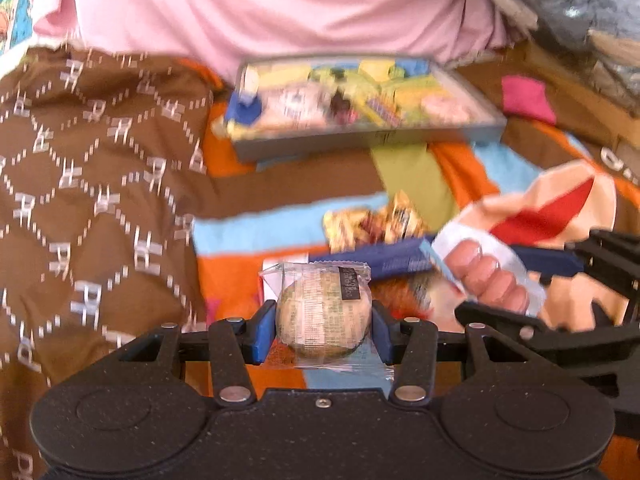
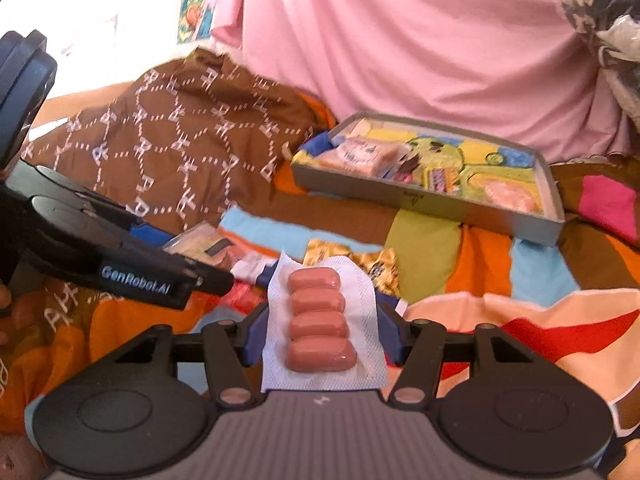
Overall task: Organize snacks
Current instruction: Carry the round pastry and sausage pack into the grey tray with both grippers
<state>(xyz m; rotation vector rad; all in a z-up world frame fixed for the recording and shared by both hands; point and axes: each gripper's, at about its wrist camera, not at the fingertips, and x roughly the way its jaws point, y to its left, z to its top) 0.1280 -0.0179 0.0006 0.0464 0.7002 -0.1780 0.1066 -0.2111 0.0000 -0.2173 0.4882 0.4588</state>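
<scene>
Between the blue pads of the left gripper [image 1: 324, 330] sits a round cake in clear wrapper [image 1: 322, 314], and the two fingers press it from both sides, so this claw is clamped on it. It hangs just above the colourful blanket [image 1: 240, 280] with orange, blue and brown patches. On the right side of the left wrist view, the right gripper [image 2: 320, 334] comes in, and it is closed on a sausage pack [image 2: 320, 324]: a white sealed packet with four small pink sausages in a row, the fingers gripping its two edges.

Further on the blanket lies a yellow snack packet [image 1: 372, 224], near both grippers; its print is too blurred to read. Behind it, well apart, stands a shallow grey tray [image 2: 432, 200] with a cartoon picture on its bottom. Several wrapped snacks already lie in its left and middle part. Left of the tray there is a brown patterned cloth [image 1: 92, 200], and behind the tray a pink cloth [image 2: 400, 40] hangs down
</scene>
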